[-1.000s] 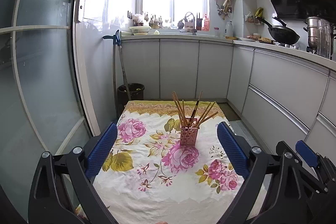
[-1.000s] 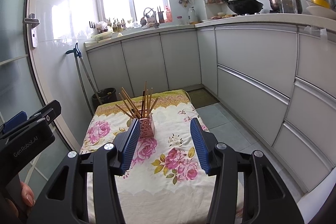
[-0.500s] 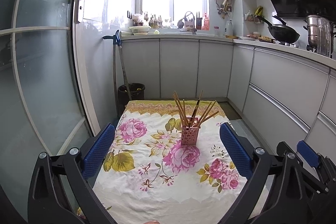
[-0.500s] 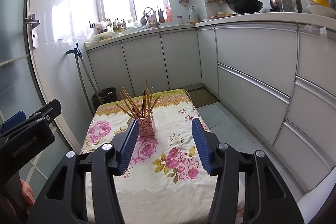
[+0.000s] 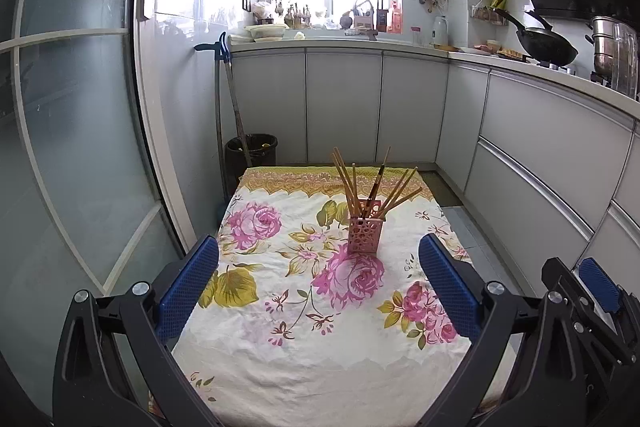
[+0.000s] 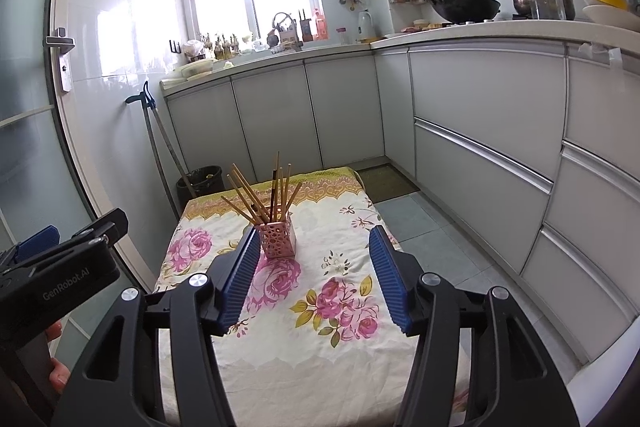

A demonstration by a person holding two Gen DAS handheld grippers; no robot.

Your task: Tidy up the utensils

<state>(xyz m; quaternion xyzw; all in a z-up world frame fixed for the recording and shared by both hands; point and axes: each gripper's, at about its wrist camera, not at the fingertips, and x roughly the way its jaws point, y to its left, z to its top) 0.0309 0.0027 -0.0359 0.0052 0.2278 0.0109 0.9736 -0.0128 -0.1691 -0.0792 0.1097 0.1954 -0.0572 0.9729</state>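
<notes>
A pink perforated holder [image 5: 365, 235] stands upright on the floral tablecloth [image 5: 280, 355], toward the far middle of the table. Several wooden chopsticks [image 5: 348, 183] fan out of it, with one darker stick among them. It also shows in the right wrist view [image 6: 277, 239], with its chopsticks [image 6: 256, 195]. My left gripper [image 5: 318, 283] is open and empty, held back from the holder over the near half of the table. My right gripper [image 6: 314, 275] is open and empty, just right of and nearer than the holder. The left gripper's body shows in the right wrist view [image 6: 60, 271].
A frosted glass door [image 5: 72, 131] runs along the left. Grey kitchen cabinets [image 6: 480, 131] line the back and right, with a wok [image 6: 464, 5] and pots on the counter. A black bin [image 5: 251, 151] and a mop handle [image 5: 230, 99] stand behind the table.
Both grippers have drawn back slightly from the holder and stayed open. The holder and chopsticks have not moved.
</notes>
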